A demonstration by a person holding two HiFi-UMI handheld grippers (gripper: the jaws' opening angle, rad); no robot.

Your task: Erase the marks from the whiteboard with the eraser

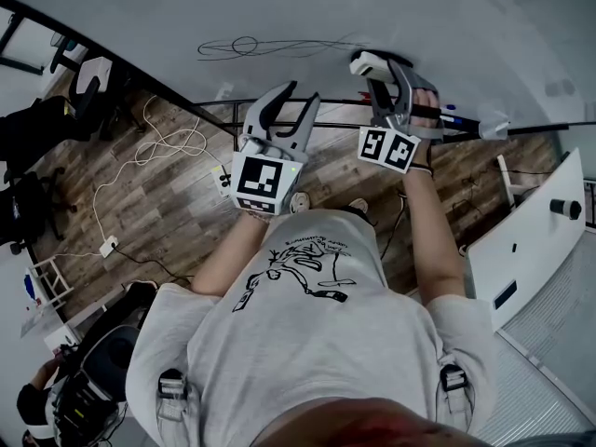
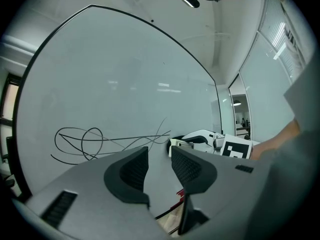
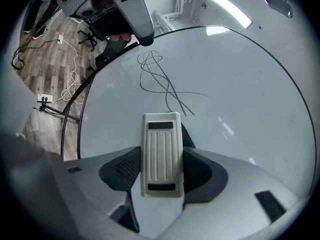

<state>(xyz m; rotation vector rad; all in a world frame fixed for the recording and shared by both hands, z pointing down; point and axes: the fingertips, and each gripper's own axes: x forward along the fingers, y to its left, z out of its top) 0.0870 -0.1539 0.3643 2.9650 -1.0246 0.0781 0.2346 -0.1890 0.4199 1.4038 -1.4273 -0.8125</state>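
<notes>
**Eraser clamped and lined up with the marks**
Head view: right tool [image 1: 384, 74] holds the eraser [image 1: 369, 63] at the whiteboard [image 1: 466, 17], right of the marks [image 1: 270, 47]. Left gripper view: left tool [image 2: 159, 156] open, empty, held clear. Right gripper view: jaws grip the eraser's sides, its wiping face toward the board.

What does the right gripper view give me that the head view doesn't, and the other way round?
Right gripper view only: the eraser's ribbed back clamped between the right hand-held gripper's pads. Head view only: the person's T-shirt, and the left hand-held gripper's open, empty jaws. Both: the whiteboard's black scribble, with the eraser near its end.
</notes>
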